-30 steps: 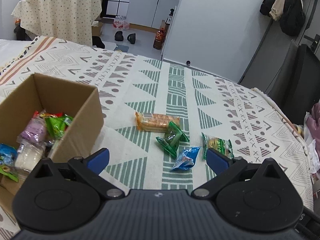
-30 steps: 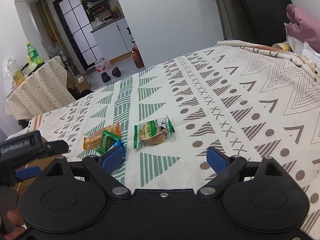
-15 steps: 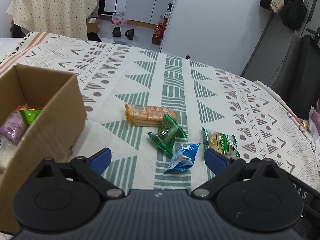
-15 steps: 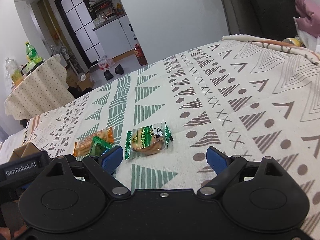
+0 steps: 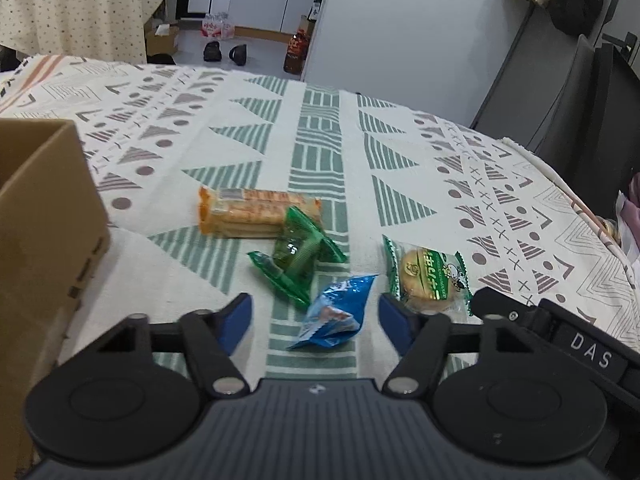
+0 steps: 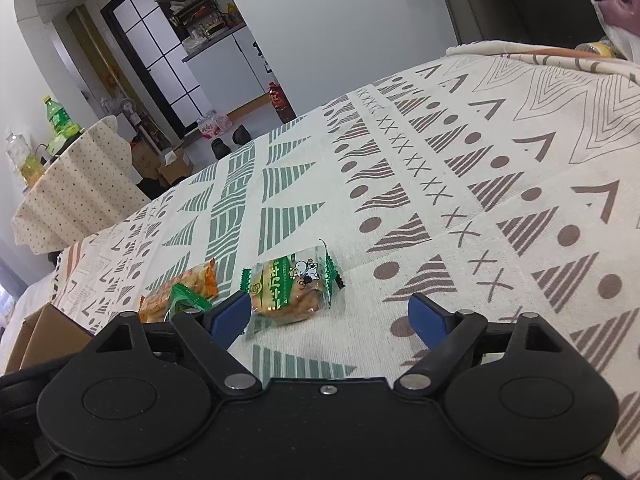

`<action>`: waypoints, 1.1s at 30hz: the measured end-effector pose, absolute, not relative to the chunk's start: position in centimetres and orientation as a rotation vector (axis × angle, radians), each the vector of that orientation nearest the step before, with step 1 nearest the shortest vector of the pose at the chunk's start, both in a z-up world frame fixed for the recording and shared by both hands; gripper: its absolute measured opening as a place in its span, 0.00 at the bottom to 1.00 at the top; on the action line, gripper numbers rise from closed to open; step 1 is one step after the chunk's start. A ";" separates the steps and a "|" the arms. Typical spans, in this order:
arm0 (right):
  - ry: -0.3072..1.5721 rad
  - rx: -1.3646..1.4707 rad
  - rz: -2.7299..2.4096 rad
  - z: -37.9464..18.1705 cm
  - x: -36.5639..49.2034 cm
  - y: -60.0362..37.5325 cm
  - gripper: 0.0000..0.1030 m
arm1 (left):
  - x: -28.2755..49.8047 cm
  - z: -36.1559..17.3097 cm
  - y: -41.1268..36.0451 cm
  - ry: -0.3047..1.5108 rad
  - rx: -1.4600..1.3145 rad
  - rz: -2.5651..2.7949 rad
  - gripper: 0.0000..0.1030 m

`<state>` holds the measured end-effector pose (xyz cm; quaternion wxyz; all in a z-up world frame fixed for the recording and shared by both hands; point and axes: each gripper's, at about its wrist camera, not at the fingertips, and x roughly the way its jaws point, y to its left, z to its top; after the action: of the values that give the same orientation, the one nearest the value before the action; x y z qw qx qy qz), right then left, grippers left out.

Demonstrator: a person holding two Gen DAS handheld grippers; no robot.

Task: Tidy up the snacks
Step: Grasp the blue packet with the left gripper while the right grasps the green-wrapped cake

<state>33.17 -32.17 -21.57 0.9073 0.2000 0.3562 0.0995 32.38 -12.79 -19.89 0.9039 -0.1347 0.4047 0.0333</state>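
Open left gripper [image 5: 314, 316] frames the crinkled blue foil snack packet [image 5: 334, 312] at lower centre; lower squarely, pinch its middle. Right gripper [image 6: 330, 314] hangs open.

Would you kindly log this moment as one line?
left gripper: open, over blue packet | right gripper: open, near cake packet | box: left

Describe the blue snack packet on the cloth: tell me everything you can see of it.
The blue snack packet is a small pillow-style wrapper of shiny, crinkled film, blue with white and a little orange print, too blurred to read. It looks sealed, puffed in the middle, and lies flat and askew on the patterned cloth. It sits between the open fingers of the left gripper, touched by neither, just near of the green packet. The right wrist view does not show it.
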 end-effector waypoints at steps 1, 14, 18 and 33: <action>0.737 0.418 0.207 -21.7 33.3 -32.2 0.82 | 32.6 -20.0 -13.0 0.841 -0.280 0.067 0.60; 0.735 0.373 0.259 -22.7 34.7 -30.7 0.78 | 32.7 -21.0 -13.3 0.846 -0.249 0.098 0.30; 0.721 0.321 0.271 -22.6 35.0 -29.6 0.78 | 32.3 -20.1 -12.7 0.817 -0.268 0.101 0.29; 0.710 0.151 0.240 -22.6 35.8 -26.2 0.88 | 30.9 -19.6 -9.4 0.821 -0.333 0.158 0.29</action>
<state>35.83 -26.16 -22.63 0.9277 0.0738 0.3465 0.1172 30.92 -9.39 -19.56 0.9004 -0.1610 0.3969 0.0764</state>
